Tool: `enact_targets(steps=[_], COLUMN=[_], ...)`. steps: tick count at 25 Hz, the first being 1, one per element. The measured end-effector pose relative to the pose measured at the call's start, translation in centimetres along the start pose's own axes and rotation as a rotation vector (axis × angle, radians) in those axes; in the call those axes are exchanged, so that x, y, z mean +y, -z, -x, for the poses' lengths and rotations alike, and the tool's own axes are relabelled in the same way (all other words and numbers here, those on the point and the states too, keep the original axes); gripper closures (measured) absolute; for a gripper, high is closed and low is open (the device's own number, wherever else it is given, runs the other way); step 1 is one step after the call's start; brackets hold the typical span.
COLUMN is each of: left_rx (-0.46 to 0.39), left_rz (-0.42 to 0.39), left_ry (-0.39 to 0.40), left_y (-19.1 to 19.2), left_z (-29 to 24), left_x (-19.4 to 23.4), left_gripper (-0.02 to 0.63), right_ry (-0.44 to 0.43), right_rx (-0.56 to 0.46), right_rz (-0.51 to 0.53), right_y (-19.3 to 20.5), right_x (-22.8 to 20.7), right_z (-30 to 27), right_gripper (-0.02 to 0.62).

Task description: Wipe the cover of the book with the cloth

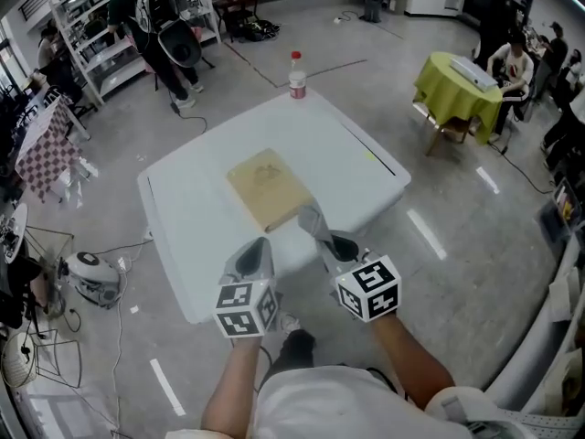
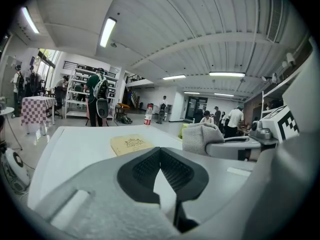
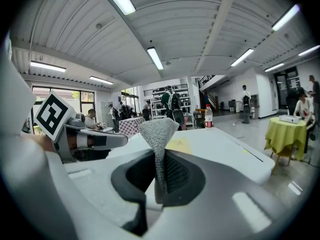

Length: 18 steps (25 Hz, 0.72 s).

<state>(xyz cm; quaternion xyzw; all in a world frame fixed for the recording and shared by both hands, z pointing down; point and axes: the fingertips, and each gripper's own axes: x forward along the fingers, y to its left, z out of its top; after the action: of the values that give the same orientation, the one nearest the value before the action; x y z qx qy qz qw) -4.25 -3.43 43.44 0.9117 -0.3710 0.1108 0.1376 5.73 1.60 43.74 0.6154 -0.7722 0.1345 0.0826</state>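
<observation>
- White table takes up mid-frame and carries only the book and a bottle.
- Left gripper, lower centre-left: jaw tips together, nothing between them. It hovers over the near table edge, just short of the book.
- Tan book, centre frame: closed, flat, cover up.
- Bottle, upper centre, at the far table edge, well apart from the book. Not part of this job.
- Right gripper, lower centre-right: jaws clamped on the grey cloth, which sticks up from the pads as a folded wedge. The cloth sits at the book's near right corner; can't tell if it's touching.
- Progress, my read: cloth is in hand and at the book, so pickup is done. No sign of wiping on the cover, so I'd count the whole cover as left to do.
</observation>
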Motion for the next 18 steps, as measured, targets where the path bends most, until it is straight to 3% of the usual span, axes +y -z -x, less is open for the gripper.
enact_targets(steps=[10,18], left_rx=[0.027,0.030], left_rz=[0.038,0.099], left_ry=[0.012,-0.009], left_y=[-2.3,-2.7], left_z=[-8.2,-11.1], left_x=[8.1,11.9], left_gripper=[0.600,0.600], right_ry=[-0.039,-0.117], right_rx=[0.091,0.156], right_rz=[0.094,0.299], right_y=[-3.8,-5.2], right_x=[-2.0,-3.1], right_z=[-13.0,-20.2], right_gripper=[0.578,0.578])
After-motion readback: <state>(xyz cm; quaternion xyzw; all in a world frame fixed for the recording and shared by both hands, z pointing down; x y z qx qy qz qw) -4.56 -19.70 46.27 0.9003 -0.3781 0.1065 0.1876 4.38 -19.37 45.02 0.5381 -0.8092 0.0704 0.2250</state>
